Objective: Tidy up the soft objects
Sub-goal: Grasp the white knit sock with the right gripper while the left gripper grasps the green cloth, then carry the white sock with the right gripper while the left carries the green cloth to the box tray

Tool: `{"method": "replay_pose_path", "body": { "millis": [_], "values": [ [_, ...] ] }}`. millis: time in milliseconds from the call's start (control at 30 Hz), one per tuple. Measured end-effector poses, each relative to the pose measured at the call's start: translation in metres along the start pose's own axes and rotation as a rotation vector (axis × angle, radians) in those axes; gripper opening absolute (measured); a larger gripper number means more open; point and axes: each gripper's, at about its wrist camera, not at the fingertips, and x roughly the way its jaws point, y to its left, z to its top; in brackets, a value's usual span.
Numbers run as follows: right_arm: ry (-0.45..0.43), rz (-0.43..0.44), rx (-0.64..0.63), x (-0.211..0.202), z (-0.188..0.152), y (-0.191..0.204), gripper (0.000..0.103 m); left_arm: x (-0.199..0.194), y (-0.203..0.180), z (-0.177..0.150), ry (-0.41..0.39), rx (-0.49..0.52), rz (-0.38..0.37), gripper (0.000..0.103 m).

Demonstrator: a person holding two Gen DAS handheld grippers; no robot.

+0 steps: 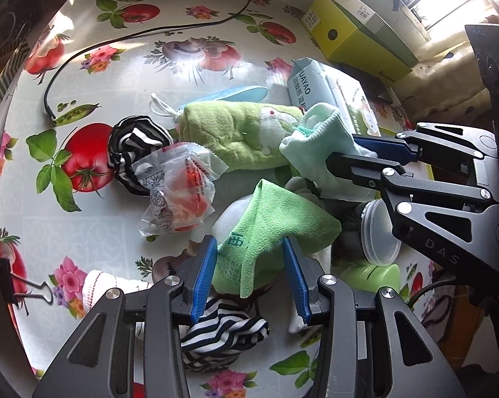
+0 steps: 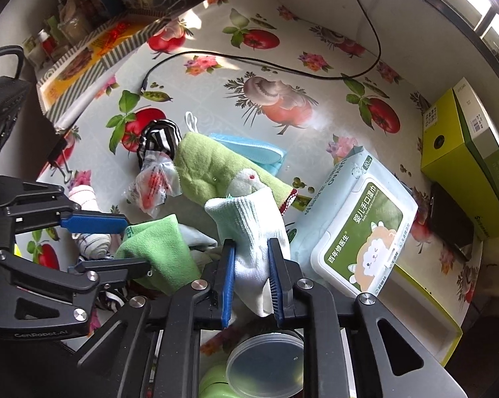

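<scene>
My left gripper (image 1: 249, 255) stands around a bright green cloth (image 1: 276, 222), jaws apart, pads beside its lower folds; it also shows in the right wrist view (image 2: 130, 245). My right gripper (image 2: 251, 258) is shut on a pale mint sock (image 2: 252, 229), which also shows in the left wrist view (image 1: 319, 146). A green rabbit towel (image 1: 239, 132) lies behind the pile. A black-and-white striped sock (image 1: 133, 152) lies at the left, another striped piece (image 1: 223, 335) under my left gripper. A blue insole (image 2: 249, 152) lies beyond the towel.
A crumpled plastic bag (image 1: 176, 192) with red contents lies mid-table. A wet-wipes pack (image 2: 355, 232), a yellow-green box (image 2: 465, 152), a clear round lid (image 2: 266, 364) over a green container, a black cable (image 1: 150, 33) and a binder clip (image 1: 20, 288) are around.
</scene>
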Motion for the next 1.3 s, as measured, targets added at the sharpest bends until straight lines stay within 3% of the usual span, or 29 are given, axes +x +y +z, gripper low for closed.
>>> {"method": "replay_pose_path", "body": {
  "millis": [133, 167, 233, 367, 700, 933, 1300],
  "values": [
    [-0.025, 0.009, 0.025, -0.011, -0.004, -0.002, 0.018, -0.001, -0.003, 0.000, -0.021, 0.019, -0.001, 0.041],
    [-0.033, 0.010, 0.032, -0.014, -0.005, -0.003, 0.018, -0.003, -0.004, 0.000, -0.031, 0.021, -0.005, 0.029],
    [-0.046, 0.013, 0.046, -0.021, -0.007, -0.005, 0.018, -0.005, -0.005, -0.001, -0.035, 0.023, -0.005, 0.016],
    [-0.073, 0.017, 0.072, -0.034, -0.013, -0.009, 0.018, -0.014, -0.005, -0.004, -0.063, 0.017, -0.014, 0.008],
    [-0.153, 0.033, 0.144, -0.068, -0.027, -0.019, 0.018, -0.054, -0.012, -0.002, -0.148, 0.007, -0.013, 0.007],
    [-0.191, 0.028, 0.210, -0.085, -0.043, -0.035, 0.018, -0.064, -0.029, 0.010, -0.164, 0.035, 0.011, 0.007],
    [-0.243, -0.008, 0.369, -0.109, -0.083, -0.084, 0.018, -0.063, -0.094, 0.041, -0.176, 0.179, 0.021, 0.007]
  ]
}}
